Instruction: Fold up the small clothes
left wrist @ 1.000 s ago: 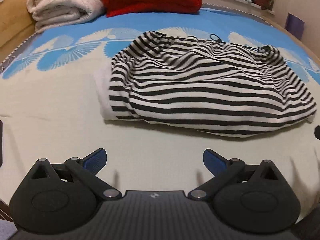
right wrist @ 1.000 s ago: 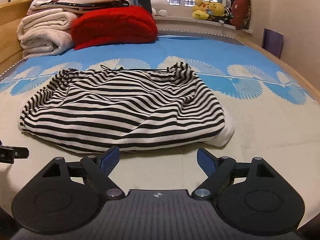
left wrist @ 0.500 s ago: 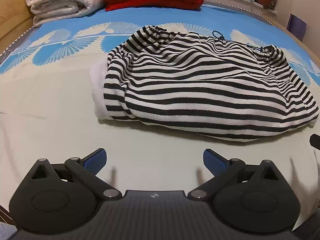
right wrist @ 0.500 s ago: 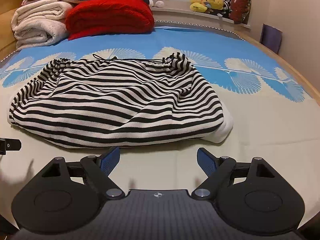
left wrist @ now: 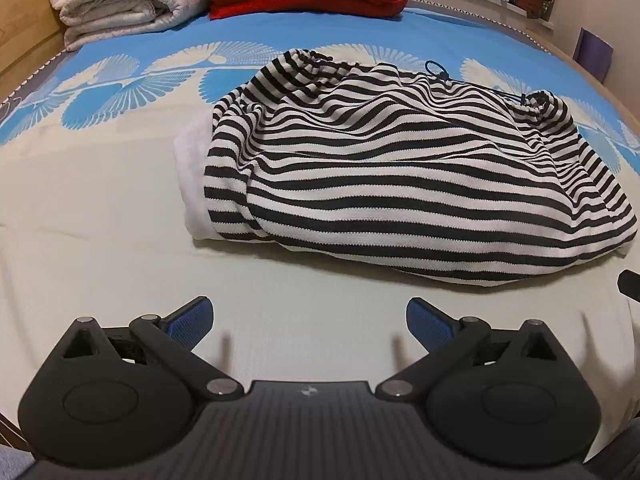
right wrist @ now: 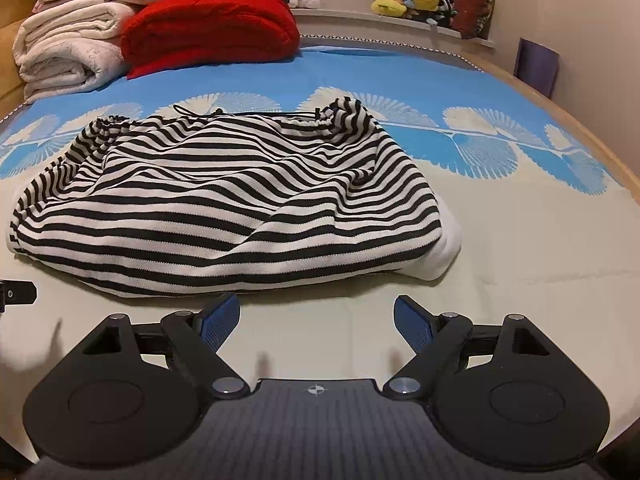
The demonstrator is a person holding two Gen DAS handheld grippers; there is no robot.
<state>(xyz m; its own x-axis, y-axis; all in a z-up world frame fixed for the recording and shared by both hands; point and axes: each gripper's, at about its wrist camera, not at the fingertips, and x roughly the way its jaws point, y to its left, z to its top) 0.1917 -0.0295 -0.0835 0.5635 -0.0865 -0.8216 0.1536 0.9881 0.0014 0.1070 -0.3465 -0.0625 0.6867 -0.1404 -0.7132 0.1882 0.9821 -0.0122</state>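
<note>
1. Both jaws stand wide apart and empty: your left gripper (left wrist: 308, 322) and right gripper (right wrist: 316, 318) hover just short of the striped garment (left wrist: 400, 184).
2. It lies ahead on the bed (left wrist: 100, 208), long axis crosswise, toward the foot-side edge; your right sits nearer its hem.
3. Its underside and white lining (right wrist: 440, 252) are mostly hidden.

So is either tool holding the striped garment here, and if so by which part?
Nothing is held. The left tool and right tool are both open, short of the striped garment, which lies on the bed.
</note>
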